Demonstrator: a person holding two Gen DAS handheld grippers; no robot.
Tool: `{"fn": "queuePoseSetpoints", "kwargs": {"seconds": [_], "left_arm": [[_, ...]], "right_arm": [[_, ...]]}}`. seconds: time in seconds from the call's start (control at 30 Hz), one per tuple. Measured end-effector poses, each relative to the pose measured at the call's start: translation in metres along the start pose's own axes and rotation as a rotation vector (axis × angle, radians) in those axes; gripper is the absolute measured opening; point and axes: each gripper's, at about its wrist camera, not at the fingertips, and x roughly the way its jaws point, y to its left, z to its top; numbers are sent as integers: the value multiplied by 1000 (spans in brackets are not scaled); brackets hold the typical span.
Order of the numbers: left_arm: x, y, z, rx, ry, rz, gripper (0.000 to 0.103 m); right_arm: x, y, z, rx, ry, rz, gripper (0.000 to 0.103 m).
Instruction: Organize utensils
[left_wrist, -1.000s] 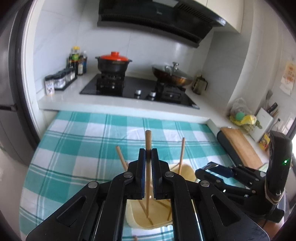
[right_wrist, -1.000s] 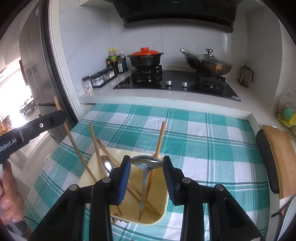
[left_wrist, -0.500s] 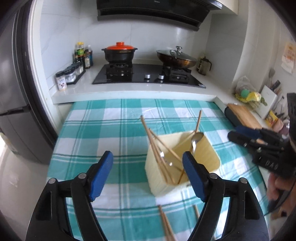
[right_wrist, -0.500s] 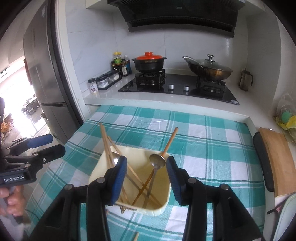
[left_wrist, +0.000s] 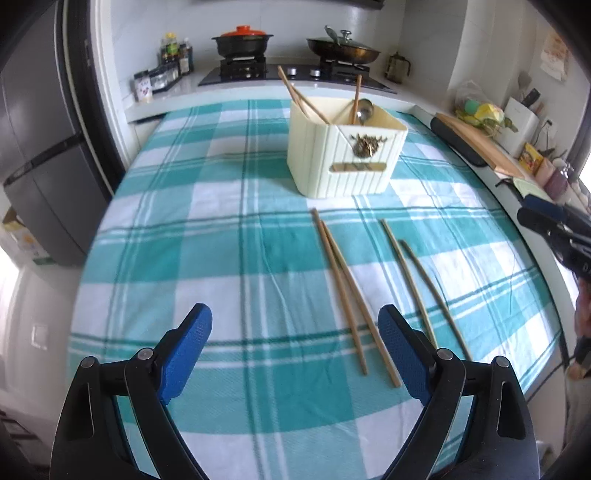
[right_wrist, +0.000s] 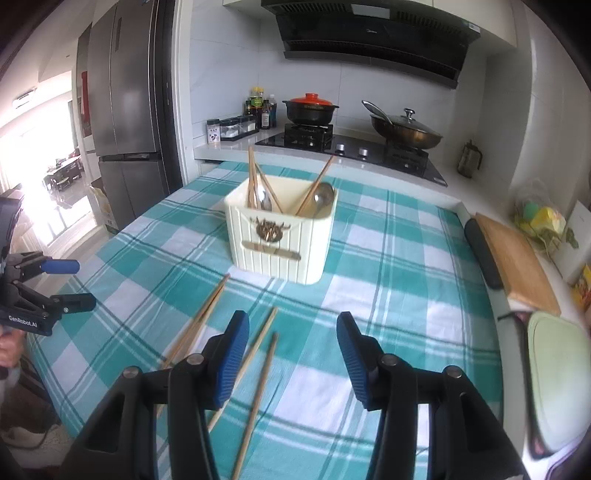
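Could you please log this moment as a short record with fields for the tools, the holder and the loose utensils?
left tool: open, empty, above the cloth
right tool: open, empty
holder: cream, upright on the checked cloth
in holder: chopsticks and spoons
loose chopsticks: four, flat on the cloth in front of the holder

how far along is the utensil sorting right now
Partly done: the cream holder already has several chopsticks and two spoons standing in it. Nothing is in hand; the left gripper and right gripper are both open. Left: four loose chopsticks lying on the checked cloth.
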Motion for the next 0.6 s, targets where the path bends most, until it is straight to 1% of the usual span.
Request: {"fn": "queuePoseSetpoints", "kwargs": {"seconds": [0.03,0.1,0.13,0.17,0.23,0.37,0.43,0.5,0.6], "left_arm": [[6,-5,-10,-14,-3,6,92],[18,-17,-25,-31,-6,43,92],[23,-22,-31,-35,-9,58,92],[26,-25,-35,-37,-7,69,92],[31,-30,-40,-35,2,73,92],[31,-39,-46,0,-20,115,92],[31,-41,-45,8,-31,128,92],[31,-41,-43,5,-39,133,92],[32,-41,-41,2,-46,139,92]], "right_arm": [[1,4,-16,14,-4,-5,50],[6,9,-46,37,-8,-22,50],[11,9,-58,51,6,-34,50],[16,9,-69,70,26,-40,50],[21,5,-85,90,41,-49,50],[29,-8,-95,80,58,-112,50],[34,-18,-96,107,66,-122,50],[44,-30,-96,137,82,-127,50],[66,-43,-96,140,120,-165,50]]}}
